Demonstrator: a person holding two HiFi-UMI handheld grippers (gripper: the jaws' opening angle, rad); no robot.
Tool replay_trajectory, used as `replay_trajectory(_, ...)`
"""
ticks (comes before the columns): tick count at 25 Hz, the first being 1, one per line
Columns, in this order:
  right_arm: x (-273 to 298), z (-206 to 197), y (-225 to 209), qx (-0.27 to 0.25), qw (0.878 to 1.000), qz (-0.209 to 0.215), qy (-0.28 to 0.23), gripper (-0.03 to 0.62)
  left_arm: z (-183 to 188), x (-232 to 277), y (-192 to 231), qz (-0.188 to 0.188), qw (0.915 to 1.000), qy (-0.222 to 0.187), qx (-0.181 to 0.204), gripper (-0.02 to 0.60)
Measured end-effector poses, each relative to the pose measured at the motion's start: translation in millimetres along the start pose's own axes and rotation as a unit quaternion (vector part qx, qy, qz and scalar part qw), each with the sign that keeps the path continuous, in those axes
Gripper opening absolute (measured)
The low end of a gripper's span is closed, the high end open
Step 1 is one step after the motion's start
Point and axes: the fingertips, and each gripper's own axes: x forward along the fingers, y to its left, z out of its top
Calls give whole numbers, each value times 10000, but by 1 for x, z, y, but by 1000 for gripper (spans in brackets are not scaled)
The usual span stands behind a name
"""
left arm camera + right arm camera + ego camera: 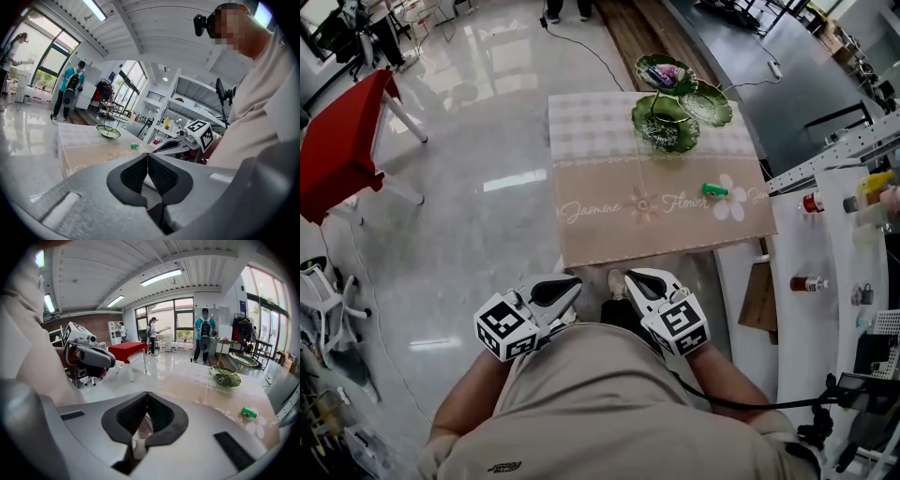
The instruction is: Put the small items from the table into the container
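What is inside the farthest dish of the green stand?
Small pink and purple items lie in the far dish; too small to identify. Anything beneath them is covered.

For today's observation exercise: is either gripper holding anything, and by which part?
Nothing is held. The left gripper and the right gripper both have their jaws together with nothing between them; the small green item lies untouched on the table.

Bright daylight from tall windows (183, 315) and ceiling strip lights (161, 276) throw white glare on the glossy floor (478, 112), while the table (581, 234) is evenly lit. Both gripper views bulge like a fisheye with black corners, and the near foreground is soft.
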Motion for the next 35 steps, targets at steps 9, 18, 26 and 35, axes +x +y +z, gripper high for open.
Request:
replay_trajectory(9,-16,-11,-59,74,9999,-93,-7,17,17,46,-1,24,10000,17,-34,9)
replay_trajectory(18,-19,-54,-184,-149,9974,-592,372,79,44,105,1,78,10000,-36,-45,9)
replay_trajectory(26,-6,-126,-336,-685,9835,-1039,1312,147,54,143,12,381,9992,85,-103,9)
replay_trajectory(35,31,-163,-428,-1805,9584,-765,2073,186,73,164,31,976,9952,-20,-123,10)
